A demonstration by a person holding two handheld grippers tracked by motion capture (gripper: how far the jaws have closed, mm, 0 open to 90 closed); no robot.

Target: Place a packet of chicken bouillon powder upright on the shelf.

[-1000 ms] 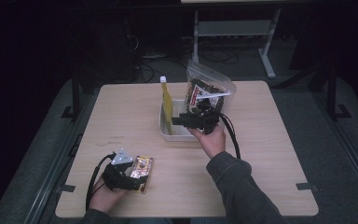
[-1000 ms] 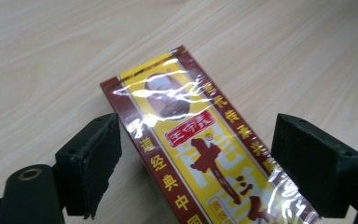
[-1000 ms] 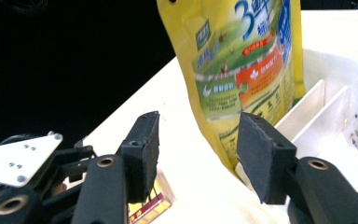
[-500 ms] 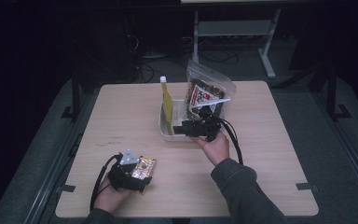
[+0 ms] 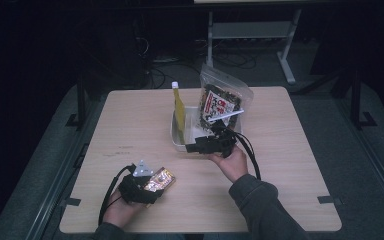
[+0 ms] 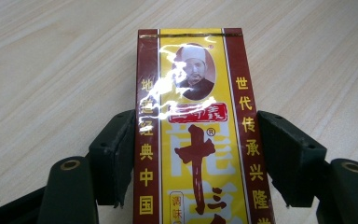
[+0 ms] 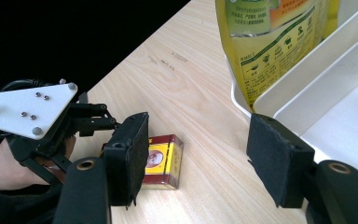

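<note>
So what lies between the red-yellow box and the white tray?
Only bare tabletop separates the box from the tray, seen from the high view.

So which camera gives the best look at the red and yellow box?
The left gripper view: the box lies close up between the jaws, label readable. The high view shows it small by the left gripper. The right gripper view shows one end of it, partly behind a jaw.

Black tongs (image 5: 152,187), grey screwed top plate, apparently grey-green sleeve (image 5: 260,205).
</note>
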